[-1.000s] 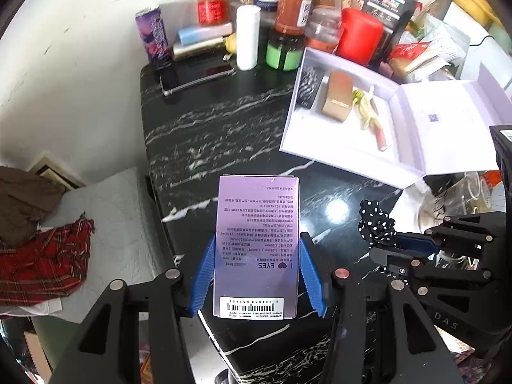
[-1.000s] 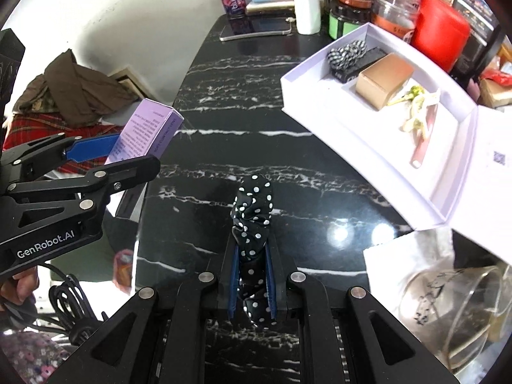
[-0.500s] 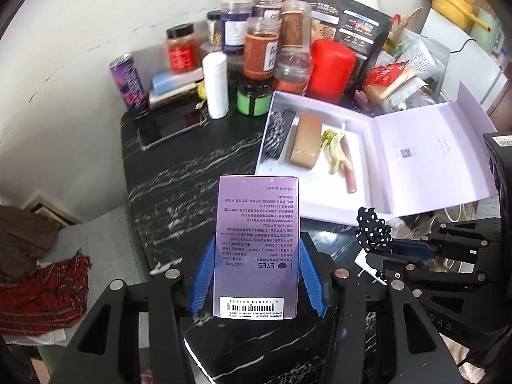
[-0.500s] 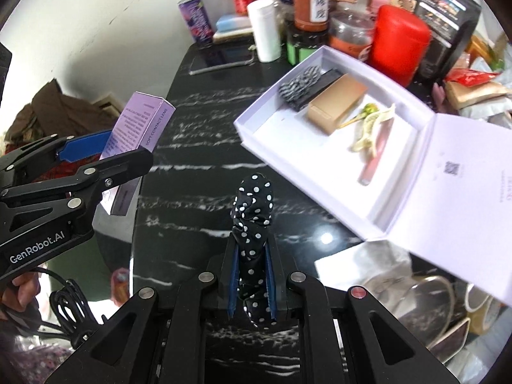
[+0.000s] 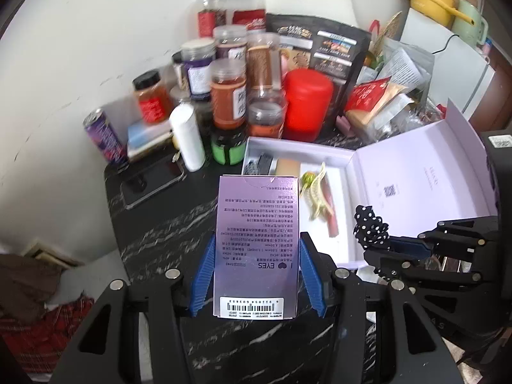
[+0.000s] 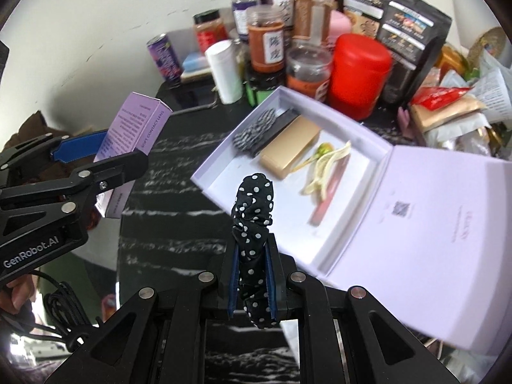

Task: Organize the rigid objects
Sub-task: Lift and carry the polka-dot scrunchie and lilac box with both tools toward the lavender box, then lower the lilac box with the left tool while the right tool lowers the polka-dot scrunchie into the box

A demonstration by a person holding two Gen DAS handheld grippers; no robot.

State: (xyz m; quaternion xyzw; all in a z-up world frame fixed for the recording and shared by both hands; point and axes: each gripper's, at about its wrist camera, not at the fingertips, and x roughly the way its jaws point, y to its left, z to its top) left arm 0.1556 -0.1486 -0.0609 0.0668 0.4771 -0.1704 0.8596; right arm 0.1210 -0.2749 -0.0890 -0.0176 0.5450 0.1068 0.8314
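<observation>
Both my tongs rose toward the tray [image 6: 220, 166], left tongs [image 5: 256, 275] clamped on the carton [image 5: 257, 243], right tongs [image 6: 252, 281] on the scrunchie [image 6: 252, 211], ready for placing.

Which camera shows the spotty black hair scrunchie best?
The right wrist view: the polka-dot scrunchie stands centred, clamped in the right gripper jaws. The left wrist view shows only its bunched tip off to the side.

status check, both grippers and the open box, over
Left gripper shut on purple carton. Right gripper shut on polka-dot scrunchie. Open white box ahead, part filled, path clear.
</observation>
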